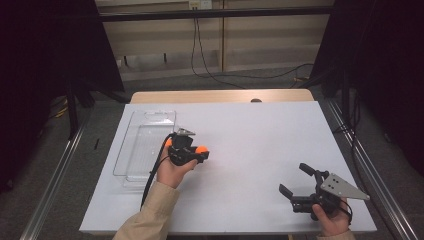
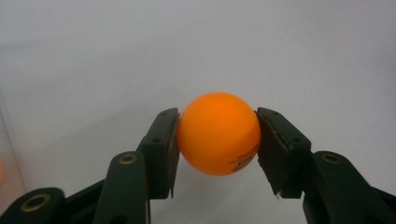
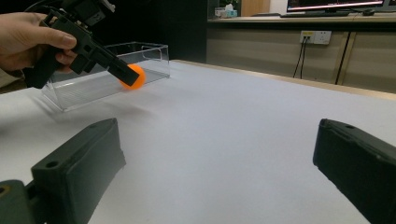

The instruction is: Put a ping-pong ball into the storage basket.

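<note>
White and wide, the surface [image 1: 260, 150] carries few things, and the work on it looks to be about halfway. Nearest to the person, the right claw [image 1: 296, 180] rests low at the near right of the surface with its jaws standing far apart and nothing between them; in the right gripper view its two black jaws frame only bare white surface. Farther in and to the left, the left claw [image 1: 200, 151] is closed on an orange ball [image 2: 218, 133], one pad pressing each side of it. So the pick-up is done, I judge: the ball is held clear of the surface, not lying on it. What is left, as I read it, is to carry the ball to the clear plastic tray [image 1: 145, 145], which lies just behind and beside the left claw, and to let it go inside. At this moment the ball is on the side of the claw away from the tray.

The left gripper view shows the grip itself closely, and some small dark print low on the ball. The right gripper view shows from the side that the ball [image 3: 132, 77] hangs above the surface in front of the tray [image 3: 93, 84], with its shadow below. The high view gives the layout of both claws.
</note>
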The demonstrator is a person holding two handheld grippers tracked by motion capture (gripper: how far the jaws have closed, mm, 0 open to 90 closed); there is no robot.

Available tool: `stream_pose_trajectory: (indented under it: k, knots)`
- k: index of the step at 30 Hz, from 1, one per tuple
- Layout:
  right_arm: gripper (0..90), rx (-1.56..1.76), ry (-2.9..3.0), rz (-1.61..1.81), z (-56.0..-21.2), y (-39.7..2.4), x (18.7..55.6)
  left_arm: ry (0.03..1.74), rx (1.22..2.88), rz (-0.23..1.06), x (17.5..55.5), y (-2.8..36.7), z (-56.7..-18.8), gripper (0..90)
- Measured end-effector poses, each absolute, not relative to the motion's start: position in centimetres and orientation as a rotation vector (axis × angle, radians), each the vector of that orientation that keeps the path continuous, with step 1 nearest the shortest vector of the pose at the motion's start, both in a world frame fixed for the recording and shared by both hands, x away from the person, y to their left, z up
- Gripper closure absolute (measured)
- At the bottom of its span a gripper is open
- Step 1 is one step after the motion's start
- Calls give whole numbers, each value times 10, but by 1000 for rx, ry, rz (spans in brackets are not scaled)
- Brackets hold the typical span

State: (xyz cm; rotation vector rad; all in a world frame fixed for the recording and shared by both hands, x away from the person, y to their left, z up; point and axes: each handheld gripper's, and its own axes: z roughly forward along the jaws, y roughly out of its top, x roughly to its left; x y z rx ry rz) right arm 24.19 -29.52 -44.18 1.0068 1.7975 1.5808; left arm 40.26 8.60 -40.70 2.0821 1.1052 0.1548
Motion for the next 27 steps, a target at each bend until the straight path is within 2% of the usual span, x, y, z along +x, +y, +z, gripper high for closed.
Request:
stream_pose_trajectory:
  k: [27]
  knots:
    - [8,1012,1799,1578,-442,-295,242,1078,2059,126,401,96,-389,510]
